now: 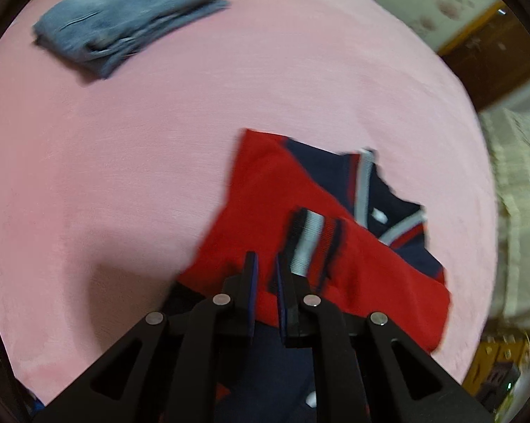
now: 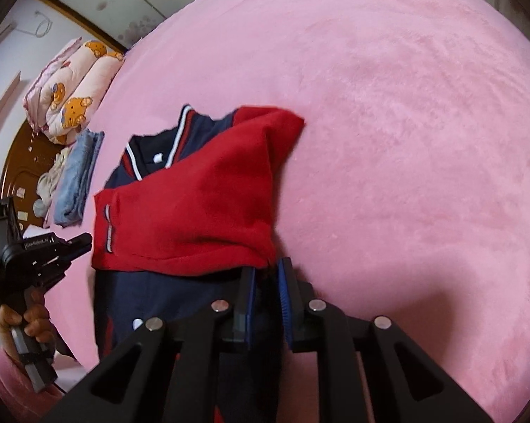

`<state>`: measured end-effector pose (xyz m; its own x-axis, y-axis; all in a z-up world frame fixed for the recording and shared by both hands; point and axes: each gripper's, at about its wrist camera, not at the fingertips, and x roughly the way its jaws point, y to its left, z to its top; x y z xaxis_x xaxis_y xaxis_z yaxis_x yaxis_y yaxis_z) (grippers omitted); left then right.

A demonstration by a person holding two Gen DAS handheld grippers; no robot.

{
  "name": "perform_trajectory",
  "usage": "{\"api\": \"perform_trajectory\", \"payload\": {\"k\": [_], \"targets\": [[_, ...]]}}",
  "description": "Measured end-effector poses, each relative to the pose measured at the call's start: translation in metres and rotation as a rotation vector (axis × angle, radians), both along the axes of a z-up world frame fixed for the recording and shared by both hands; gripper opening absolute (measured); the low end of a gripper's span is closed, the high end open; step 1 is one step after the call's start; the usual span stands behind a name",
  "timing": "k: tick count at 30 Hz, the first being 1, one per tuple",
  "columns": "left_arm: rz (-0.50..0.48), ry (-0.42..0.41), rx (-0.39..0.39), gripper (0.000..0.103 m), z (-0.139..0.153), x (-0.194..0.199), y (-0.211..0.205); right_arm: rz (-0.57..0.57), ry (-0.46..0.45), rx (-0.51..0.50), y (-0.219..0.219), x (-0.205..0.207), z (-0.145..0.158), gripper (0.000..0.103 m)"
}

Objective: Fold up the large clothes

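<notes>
The left gripper (image 1: 266, 264) hangs just above the red-and-navy jacket (image 1: 300, 211), its jaws a narrow gap apart with only red cloth seen through the gap below them — nothing is pinched there, and the striped cuff (image 1: 310, 243) lies just beyond the right finger. The right gripper (image 2: 266, 271) has its jaws nearly closed at the lower corner of a folded red sleeve (image 2: 201, 197), and dark cloth fills the slit between the blue pads (image 2: 285, 292); whether it is truly clamped I cannot tell. In the right wrist view the left gripper shows again at the far left, gripped by a bare hand (image 2: 25, 320), apart from the jacket's edge. The jacket lies on a pink blanket (image 2: 423, 123), red sleeves folded across the navy body, the collar (image 2: 152, 151) with white stripes toward the far side. Well apart on the blanket sit folded blue jeans (image 1: 131, 17), and past them — by the headboard (image 2: 21, 162) — a bear-print quilt (image 2: 74, 88).
</notes>
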<state>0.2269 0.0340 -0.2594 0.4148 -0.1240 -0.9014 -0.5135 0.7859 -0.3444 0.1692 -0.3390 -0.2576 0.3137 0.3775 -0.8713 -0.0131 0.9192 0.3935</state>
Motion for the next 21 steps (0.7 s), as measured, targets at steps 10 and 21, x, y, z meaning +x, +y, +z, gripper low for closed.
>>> {"api": "perform_trajectory", "payload": {"k": [10,21], "targets": [[-0.347,-0.043,-0.063,0.008,0.009,0.043,-0.091,0.038,-0.115,0.101,0.034,0.004,0.025,0.011],[-0.199,0.097,0.116,0.001,-0.043,0.059,-0.067,0.023,-0.033,0.100,0.041,0.040,-0.022,0.000]]}}
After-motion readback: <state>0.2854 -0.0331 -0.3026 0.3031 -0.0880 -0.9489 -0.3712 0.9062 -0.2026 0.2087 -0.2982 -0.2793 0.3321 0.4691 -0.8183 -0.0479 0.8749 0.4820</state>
